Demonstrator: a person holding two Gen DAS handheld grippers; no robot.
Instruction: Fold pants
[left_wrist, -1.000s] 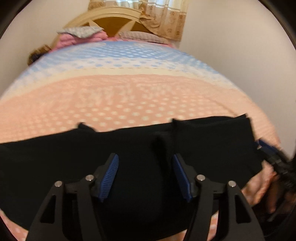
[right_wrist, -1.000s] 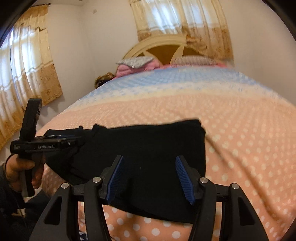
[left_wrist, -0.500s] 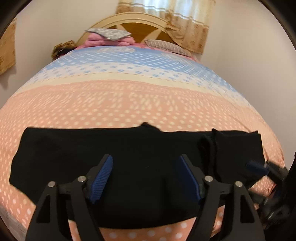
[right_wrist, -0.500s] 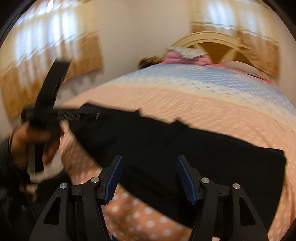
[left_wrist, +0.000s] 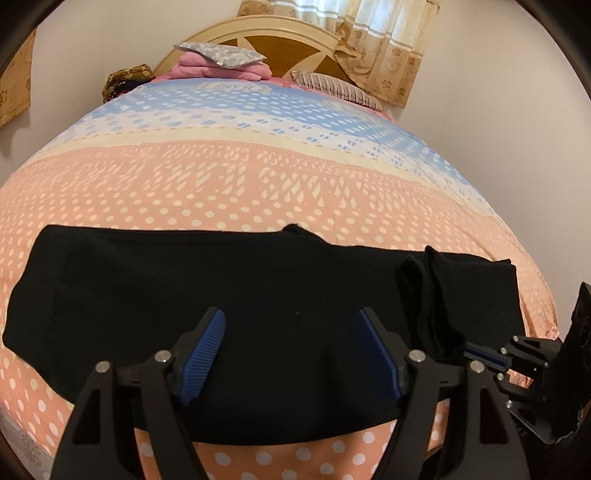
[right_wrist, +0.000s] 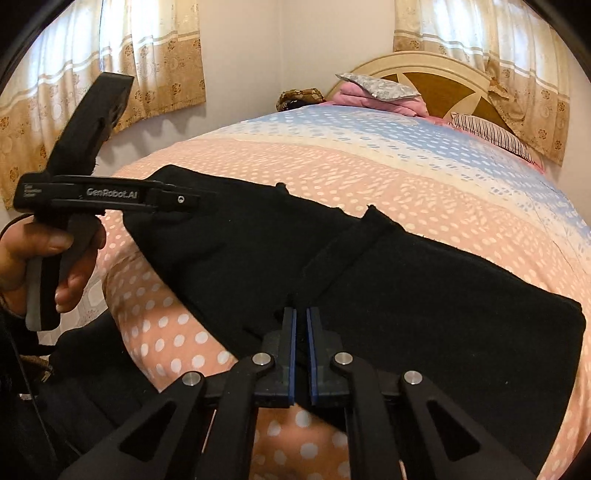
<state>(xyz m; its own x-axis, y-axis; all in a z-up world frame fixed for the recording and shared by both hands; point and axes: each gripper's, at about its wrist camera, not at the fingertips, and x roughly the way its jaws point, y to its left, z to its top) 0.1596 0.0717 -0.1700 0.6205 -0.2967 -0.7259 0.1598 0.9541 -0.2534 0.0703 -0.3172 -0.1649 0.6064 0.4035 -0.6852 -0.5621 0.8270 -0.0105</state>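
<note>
Pants (left_wrist: 229, 295): black, flat across near edge of bed (left_wrist: 258, 177); far side of bed bare.
L gripper (left_wrist: 291, 350): fingers spread over pants, pinching nothing.
R gripper (right_wrist: 301, 332): jaws just closed, pinching near hem fold of pants.
R view only: hand (right_wrist: 33, 258) holding L gripper.
Change: L view steadier; pants' left end now visible.

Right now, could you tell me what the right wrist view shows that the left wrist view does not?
Only the right wrist view shows the hand gripping the left tongs' handle, the side-wall curtains, and the right tongs shut on a fold of the black pants. Only the left wrist view shows the left tongs open above the pants. Both show the dotted bedspread and headboard.
</note>
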